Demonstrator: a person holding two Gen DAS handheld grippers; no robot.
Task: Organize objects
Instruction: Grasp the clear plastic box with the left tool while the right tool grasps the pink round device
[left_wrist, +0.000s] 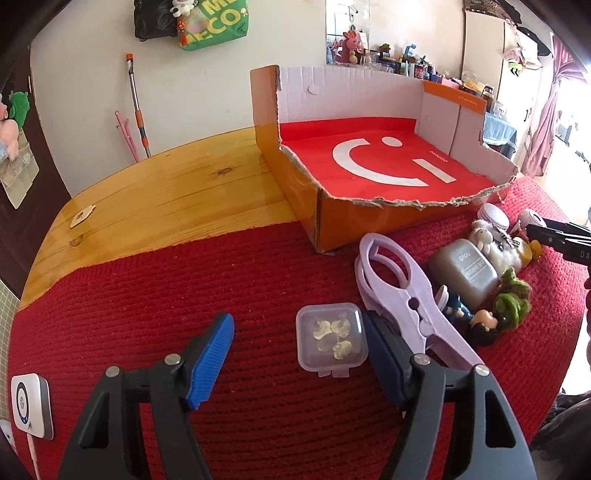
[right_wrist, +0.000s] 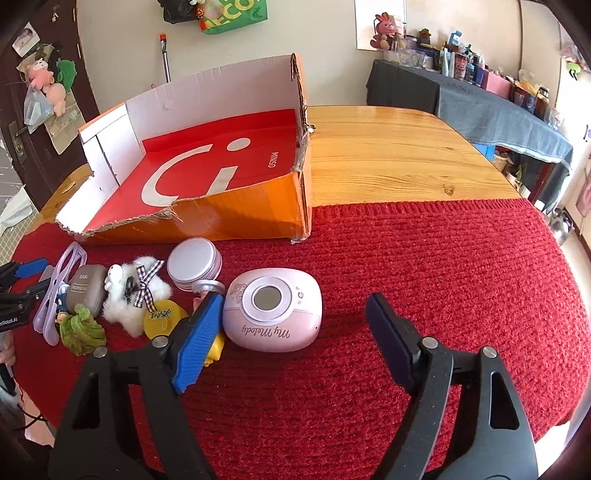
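- The tabletop (right_wrist: 388, 162), bare wood at its far edge and covered by a red knitted cloth (right_wrist: 424, 258) toward its near edge, carried everything inspected.
- An open cardboard box (right_wrist: 240, 218) with a torn front wall sat at the far edge of the cloth. Nothing was seen inside it, so sorting was judged to be at its first pick.
- A pink device (right_wrist: 272, 314) lay on the cloth, near the middle of the tabletop, in front of the box. The right hand-held gripper (right_wrist: 291, 317) straddled it with jaws apart: the blue pad sat just beside its left side and the dark pad stood well clear on the right. Nothing was grasped.
- A small clear plastic case (left_wrist: 331, 338) lay toward the near edge. The left hand-held gripper (left_wrist: 301, 332) bracketed it unclenched, with one pad just beside the case and the other apart.
- A purple clamp tool (left_wrist: 402, 291) lay immediately beside the case.
- Judgement: the grasp step was in hand. Next, each pair of jaws needs centring and closing, then a lift clear of neighbouring items and over the torn box wall.
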